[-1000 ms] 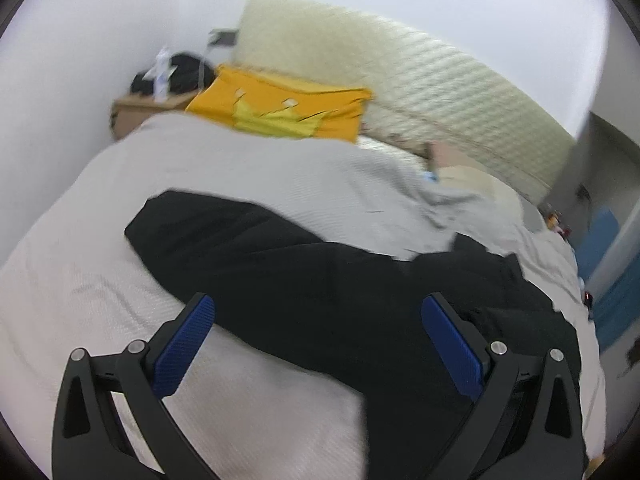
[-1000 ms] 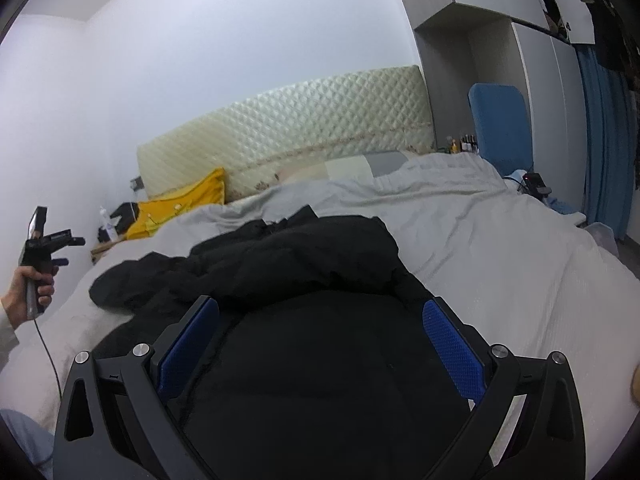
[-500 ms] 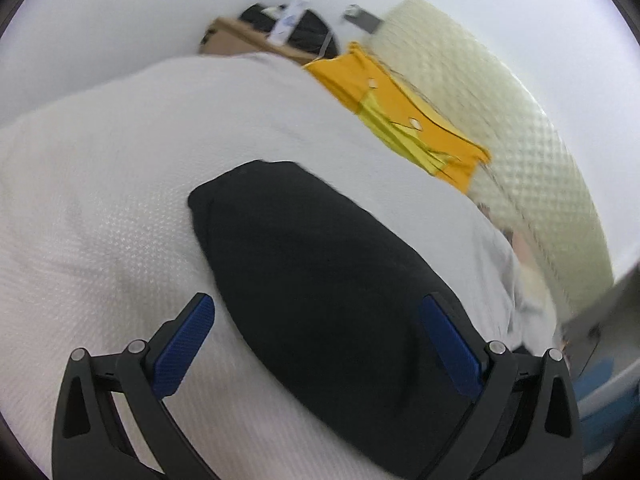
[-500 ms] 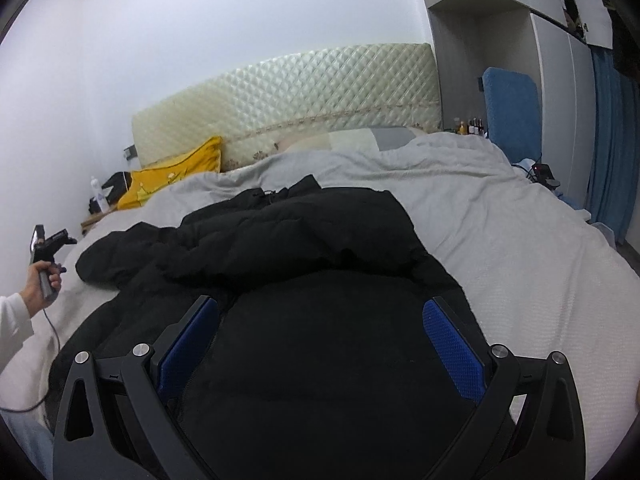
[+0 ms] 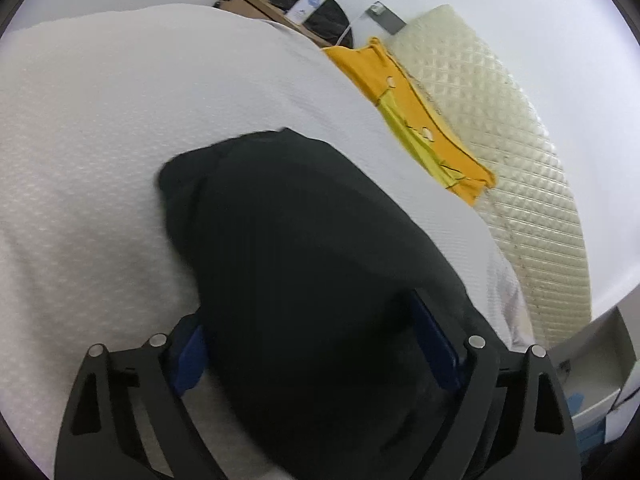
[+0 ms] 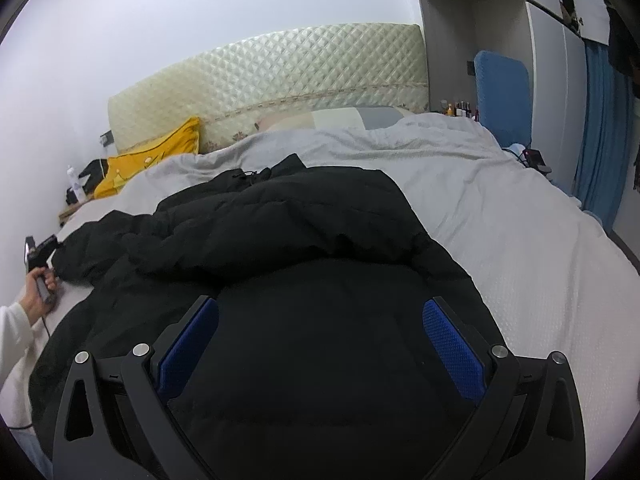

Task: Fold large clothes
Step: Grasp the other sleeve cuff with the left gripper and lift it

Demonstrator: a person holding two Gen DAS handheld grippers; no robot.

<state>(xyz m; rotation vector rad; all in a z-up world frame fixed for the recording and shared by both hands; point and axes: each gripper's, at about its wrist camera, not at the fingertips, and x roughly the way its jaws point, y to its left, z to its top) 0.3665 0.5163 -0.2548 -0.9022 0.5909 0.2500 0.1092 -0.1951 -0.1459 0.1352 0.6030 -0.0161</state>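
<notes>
Since the earlier frames left claw (image 5: 316,344) has dropped onto the black jacket sleeve (image 5: 296,248), blue pads now straddling the sleeve, spread wide, not pinched. Right claw (image 6: 320,336) hovers over the black jacket (image 6: 288,264) body, also spread wide, gripping nothing. Jacket lies crumpled on the grey bed cover (image 6: 500,232), yellow pillow (image 5: 420,112) against the quilted headboard (image 6: 280,84); left hand (image 6: 42,282) visible at bed's edge.

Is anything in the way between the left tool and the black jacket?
Nothing visible. The left tool is already at the black jacket: its open blue fingers stand on either side of the sleeve, which lies on the white bedspread. The yellow pillow is well clear.
</notes>
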